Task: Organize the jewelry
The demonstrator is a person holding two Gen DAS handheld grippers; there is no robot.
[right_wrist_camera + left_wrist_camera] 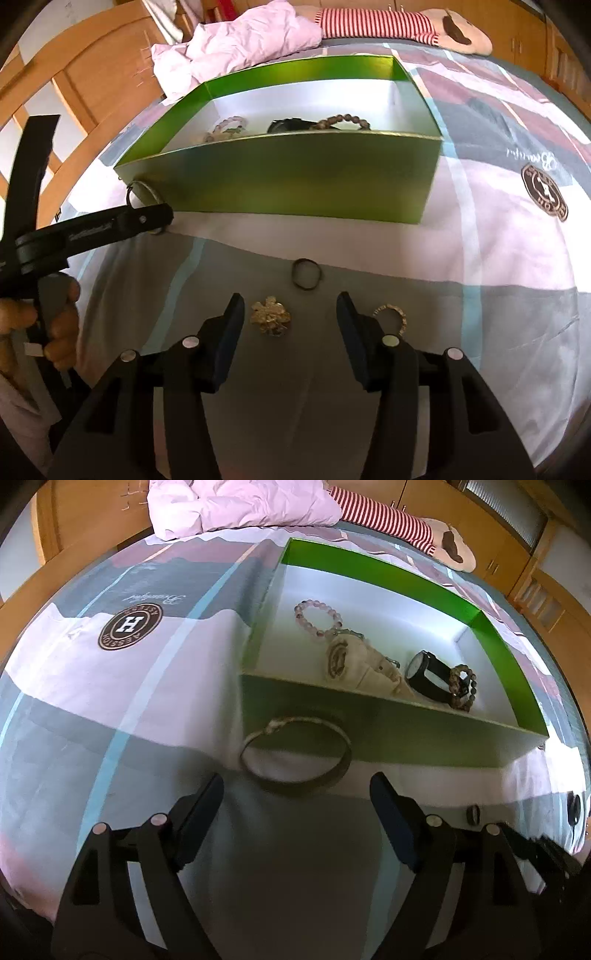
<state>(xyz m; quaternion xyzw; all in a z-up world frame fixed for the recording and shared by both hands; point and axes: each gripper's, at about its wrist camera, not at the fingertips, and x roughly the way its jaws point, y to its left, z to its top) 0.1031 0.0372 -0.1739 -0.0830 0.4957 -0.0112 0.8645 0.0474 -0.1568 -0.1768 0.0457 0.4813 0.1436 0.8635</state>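
- Nearest the left wrist camera, the left gripper (295, 797) hangs with jaws spread wide and nothing between them, its tips just short of a dark bangle (295, 755).
- That bangle lies flat on the patterned bedsheet (110, 701), just beside the near wall of the green box (369, 720).
- Inside the box, from left to right, lie a pink bead bracelet (318, 619), a cream cloth pouch (364, 662), a black watch (424, 672) and a brown bead bracelet (465, 686).
- From the right wrist camera, a hand (55, 325) at the left edge holds the left gripper's handle.
- Right gripper (291, 314) stands with jaws apart, gripping nothing; a gold flower brooch (270, 315) lies on the sheet between its fingers, untouched by either pad.
- Beyond the brooch, toward the box, sits a thin dark ring (306, 275).
- Just beside the right finger lies a small gold ring (393, 317).
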